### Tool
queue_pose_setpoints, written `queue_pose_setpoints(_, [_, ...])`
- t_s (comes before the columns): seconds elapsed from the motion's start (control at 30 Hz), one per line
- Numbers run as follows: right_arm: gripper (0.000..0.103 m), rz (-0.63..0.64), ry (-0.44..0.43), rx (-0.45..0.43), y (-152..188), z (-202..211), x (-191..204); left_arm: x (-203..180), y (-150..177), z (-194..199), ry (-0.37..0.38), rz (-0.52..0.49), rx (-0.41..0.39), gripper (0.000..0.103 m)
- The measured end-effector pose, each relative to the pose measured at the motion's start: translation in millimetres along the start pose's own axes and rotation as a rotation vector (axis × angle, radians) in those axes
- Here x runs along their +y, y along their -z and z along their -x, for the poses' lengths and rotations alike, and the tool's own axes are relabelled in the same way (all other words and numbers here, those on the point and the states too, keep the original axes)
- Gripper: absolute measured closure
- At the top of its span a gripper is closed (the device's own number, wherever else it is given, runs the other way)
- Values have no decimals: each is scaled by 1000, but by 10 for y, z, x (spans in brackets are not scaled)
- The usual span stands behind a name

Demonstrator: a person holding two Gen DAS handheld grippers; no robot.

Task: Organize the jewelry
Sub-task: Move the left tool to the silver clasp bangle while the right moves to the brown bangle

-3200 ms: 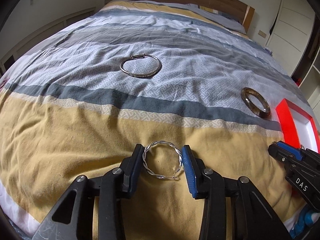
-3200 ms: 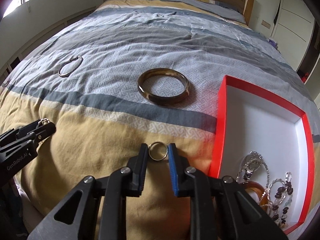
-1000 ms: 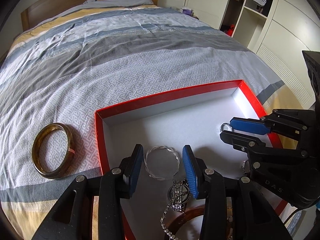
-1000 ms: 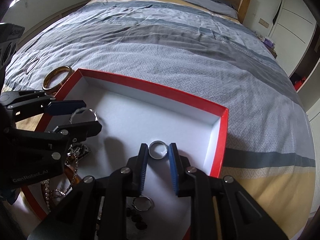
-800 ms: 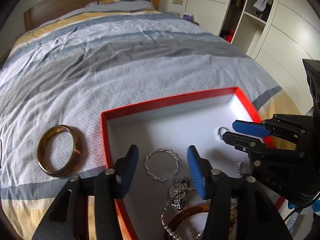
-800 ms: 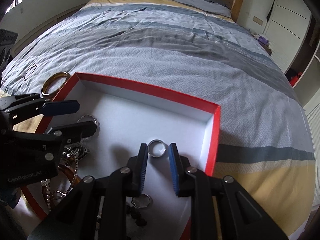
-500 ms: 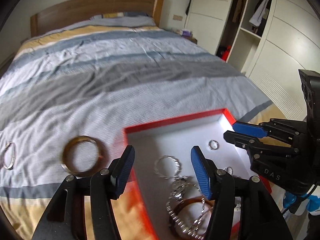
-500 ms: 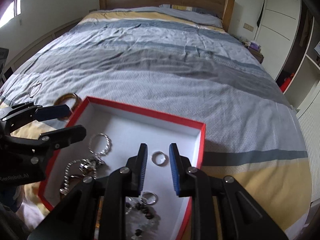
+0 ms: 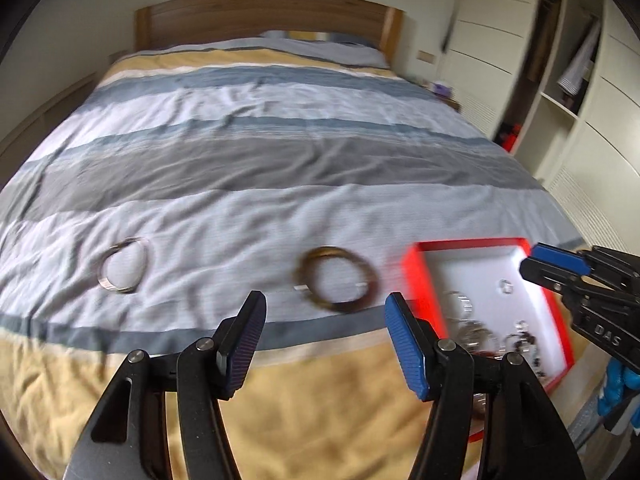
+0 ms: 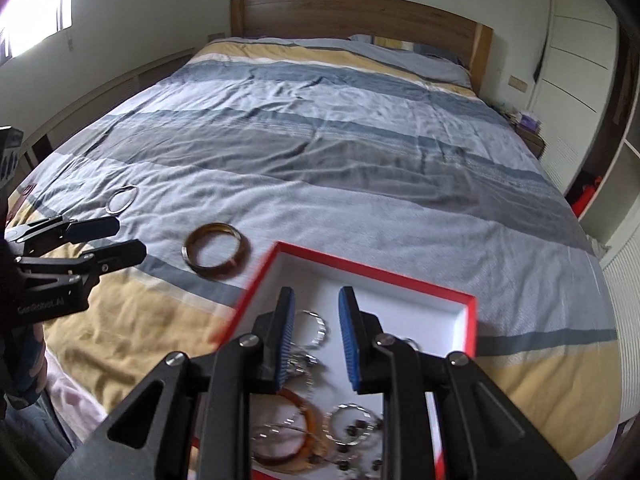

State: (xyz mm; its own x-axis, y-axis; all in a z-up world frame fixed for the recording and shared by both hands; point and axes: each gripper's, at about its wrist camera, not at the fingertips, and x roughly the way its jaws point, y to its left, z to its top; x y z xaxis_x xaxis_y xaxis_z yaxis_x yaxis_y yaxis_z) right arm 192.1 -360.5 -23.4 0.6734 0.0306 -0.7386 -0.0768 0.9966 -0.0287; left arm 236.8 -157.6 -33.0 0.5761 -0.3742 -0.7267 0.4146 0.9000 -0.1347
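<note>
A red box (image 9: 412, 268) with a white inside lies on the bed and holds several rings, bangles and chains; it also shows in the right wrist view (image 10: 472, 320). A brown bangle (image 9: 337, 279) lies on the bedspread left of the box, also in the right wrist view (image 10: 216, 255). A thin silver bangle (image 9: 123, 265) lies farther left, also in the right wrist view (image 10: 122, 199). My left gripper (image 9: 322, 344) is open and empty, above the bed short of the brown bangle. My right gripper (image 10: 316, 344) is open and empty above the box.
The striped grey, blue and yellow bedspread (image 9: 280, 168) covers the whole bed, with a wooden headboard (image 9: 260, 20) at the far end. White wardrobes and open shelves (image 9: 568, 80) stand to the right. The bed's near edge is below the grippers.
Both grippers let go of their pieces in the box, opened and pulled back. The left gripper has swung left, from over the box to above the bedspread near the brown bangle.
</note>
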Motion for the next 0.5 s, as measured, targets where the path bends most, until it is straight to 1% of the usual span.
queue_pose_setpoints(0.1, [81, 28, -37, 8, -78, -91, 261, 335, 67, 47, -52, 24, 1, 42])
queue_pose_setpoints(0.3, [81, 79, -128, 53, -256, -501, 759, 1120, 139, -51, -160, 121, 39, 43])
queue_pose_setpoints(0.4, [81, 86, -159, 95, -311, -765, 910, 1543, 132, -166, -223, 180, 62, 45])
queue_pose_setpoints(0.5, [81, 68, -186, 135, -355, -1025, 987, 1860, 117, -301, -253, 226, 84, 47])
